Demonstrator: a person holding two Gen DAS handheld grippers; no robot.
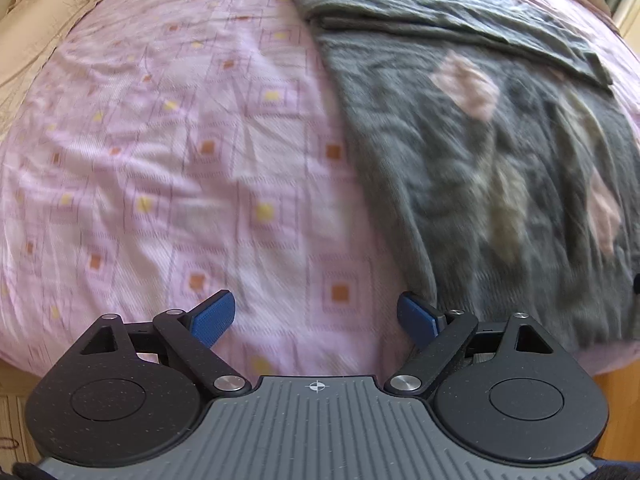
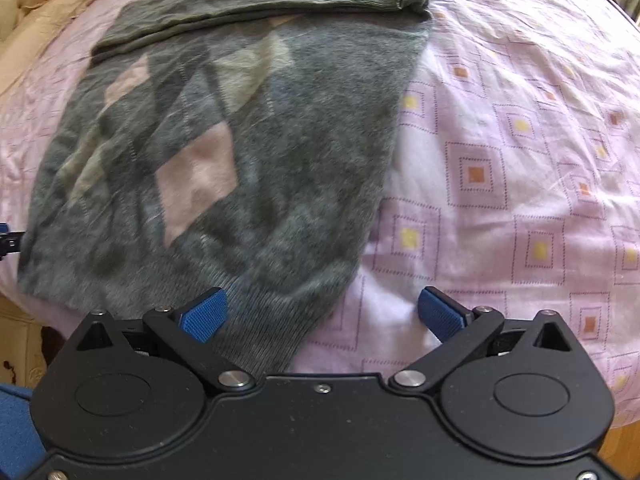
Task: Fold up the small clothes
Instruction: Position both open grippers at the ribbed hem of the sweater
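Observation:
A grey knitted sweater [image 1: 480, 152] with pink and beige diamonds lies flat on the bed, its sleeves folded across the top. In the left wrist view it fills the right half, and my left gripper [image 1: 316, 318] stands open over bare sheet just left of its hem corner. In the right wrist view the sweater [image 2: 240, 152] fills the left half. My right gripper [image 2: 322, 316] is open, straddling the ribbed hem's right corner, with nothing pinched. One blue pad [image 2: 204, 316] sits over the hem, the other over the sheet.
The bed sheet [image 1: 180, 160] is pink with square patterns and reaches to the near bed edge under both grippers. Cream pillows [image 1: 36, 12] lie at the far left. A wooden floor [image 2: 624, 448] shows below the bed edge. A bit of the left gripper [image 2: 8, 240] pokes in at the left.

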